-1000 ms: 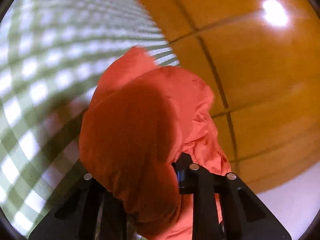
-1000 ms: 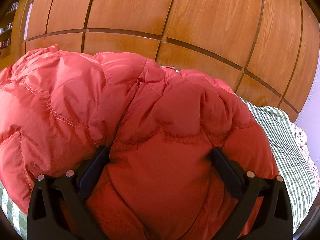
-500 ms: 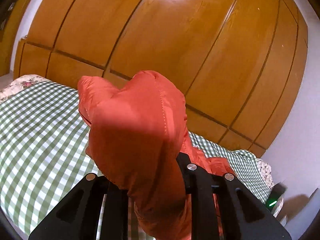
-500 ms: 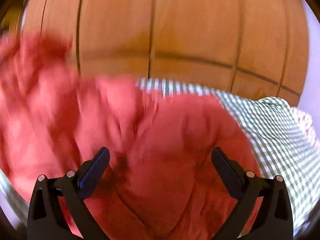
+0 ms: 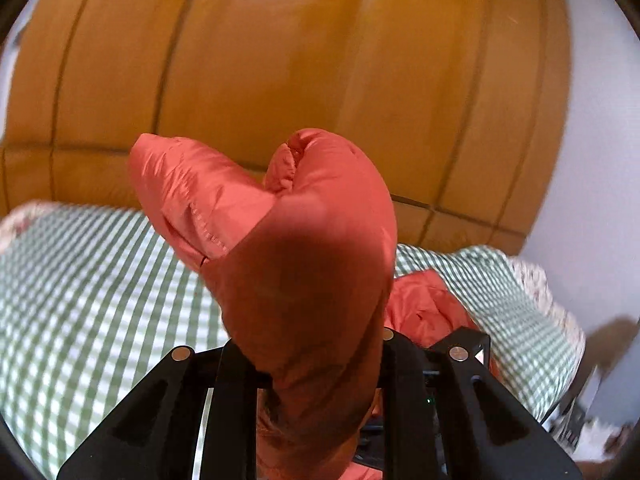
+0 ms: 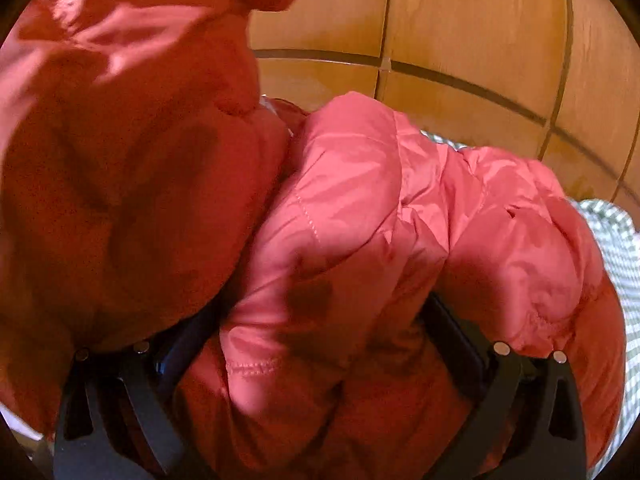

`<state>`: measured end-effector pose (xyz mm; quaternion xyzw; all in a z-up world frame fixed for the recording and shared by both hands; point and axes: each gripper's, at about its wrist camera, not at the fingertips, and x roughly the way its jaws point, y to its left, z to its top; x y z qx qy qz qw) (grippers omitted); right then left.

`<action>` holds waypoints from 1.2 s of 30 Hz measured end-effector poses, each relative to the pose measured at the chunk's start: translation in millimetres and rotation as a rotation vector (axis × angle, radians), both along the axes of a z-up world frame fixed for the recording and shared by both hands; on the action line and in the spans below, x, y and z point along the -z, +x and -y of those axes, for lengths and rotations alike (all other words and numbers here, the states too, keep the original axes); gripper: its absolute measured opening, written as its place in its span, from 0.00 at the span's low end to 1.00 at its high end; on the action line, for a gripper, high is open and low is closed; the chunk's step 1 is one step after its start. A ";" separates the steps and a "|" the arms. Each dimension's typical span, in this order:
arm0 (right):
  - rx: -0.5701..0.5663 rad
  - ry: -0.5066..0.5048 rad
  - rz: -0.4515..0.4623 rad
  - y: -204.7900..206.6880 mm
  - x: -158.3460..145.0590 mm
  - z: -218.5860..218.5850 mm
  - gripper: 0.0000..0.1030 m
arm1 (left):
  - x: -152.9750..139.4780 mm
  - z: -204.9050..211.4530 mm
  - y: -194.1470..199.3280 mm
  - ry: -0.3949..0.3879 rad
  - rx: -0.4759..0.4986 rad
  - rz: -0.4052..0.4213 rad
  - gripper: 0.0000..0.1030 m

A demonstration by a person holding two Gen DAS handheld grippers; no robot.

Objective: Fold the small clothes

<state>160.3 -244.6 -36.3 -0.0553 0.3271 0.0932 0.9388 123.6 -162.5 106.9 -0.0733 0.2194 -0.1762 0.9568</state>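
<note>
Pinching red jacket (image 5: 304, 264): left gripper (image 5: 316, 364) raised over bed (image 5: 88, 280); right gripper (image 6: 320, 344) fingers spread around jacket bulk.

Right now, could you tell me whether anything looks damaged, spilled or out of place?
Nothing stands out. The red jacket is bunched, as expected mid-fold; the left gripper pinches one part above the checked bedspread.

One red puffer jacket (image 5: 304, 264) shows in both views (bunched, so its sleeves cannot be counted). Two grippers: the left gripper (image 5: 316, 364) and the right gripper (image 6: 320, 320). One green checked bedspread (image 5: 88, 296). One wooden wardrobe (image 5: 280, 60) behind it.
</note>
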 end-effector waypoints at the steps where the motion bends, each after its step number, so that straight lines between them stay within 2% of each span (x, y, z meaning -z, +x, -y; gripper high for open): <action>1: -0.004 0.021 0.010 -8.7 -6.8 9.1 0.98 | -3.3 8.0 -1.3 0.026 0.012 0.014 0.17; 5: 0.051 0.069 0.094 -45.1 -24.1 51.1 0.98 | -12.9 42.7 -5.7 0.145 0.077 0.064 0.18; 8: 0.167 0.071 0.089 -58.6 -28.8 93.1 0.98 | -14.4 70.0 -10.5 0.216 0.123 0.089 0.19; 11: 0.308 0.059 0.082 -68.7 -27.4 132.7 0.98 | -11.9 84.5 -12.3 0.249 0.153 0.102 0.19; 14: 0.414 0.045 0.038 -70.1 -13.5 162.3 0.98 | -7.5 96.0 -12.6 0.280 0.181 0.110 0.19; 16: 0.412 0.140 -0.012 -77.9 2.1 173.2 0.98 | -4.3 104.8 -13.8 0.307 0.200 0.110 0.19; 19: 0.421 0.250 -0.036 -81.9 15.2 179.0 0.98 | -2.5 115.5 -15.8 0.338 0.221 0.110 0.19; 22: 0.422 0.295 -0.047 -83.2 19.0 181.5 0.98 | -1.0 128.6 -13.6 0.348 0.226 0.103 0.19; 36: 0.426 0.279 -0.036 -77.3 18.5 176.8 0.98 | 3.9 144.2 -9.7 0.358 0.266 0.090 0.19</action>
